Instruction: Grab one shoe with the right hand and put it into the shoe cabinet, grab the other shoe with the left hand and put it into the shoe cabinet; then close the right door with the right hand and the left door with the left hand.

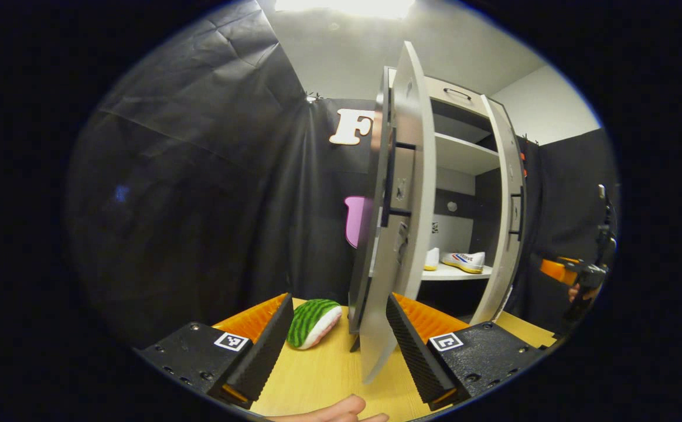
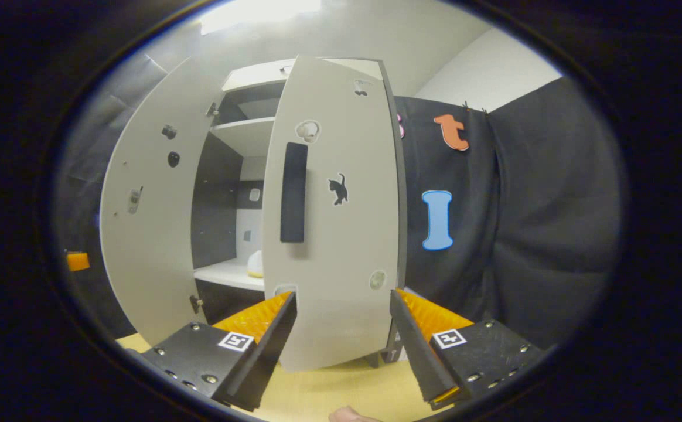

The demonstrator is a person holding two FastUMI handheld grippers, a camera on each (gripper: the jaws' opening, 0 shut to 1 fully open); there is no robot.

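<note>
The white shoe cabinet (image 1: 464,155) stands on the table with both doors swung out. Two white shoes (image 1: 464,261) lie side by side on its lower shelf; one shoe's heel (image 2: 255,265) peeks past the door in the right gripper view. My left gripper (image 1: 338,346) is open, and the left door (image 1: 396,234) shows edge-on with its bottom corner between the fingers, close to the right-hand one. My right gripper (image 2: 344,334) is open just in front of the right door (image 2: 335,234), below its black handle (image 2: 294,193).
A watermelon-patterned plush (image 1: 313,322) lies on the wooden table (image 1: 317,375) left of the cabinet. The other gripper (image 1: 581,275), with a hand on it, shows at the far right beyond the right door (image 1: 508,217). Black cloth walls close in both sides.
</note>
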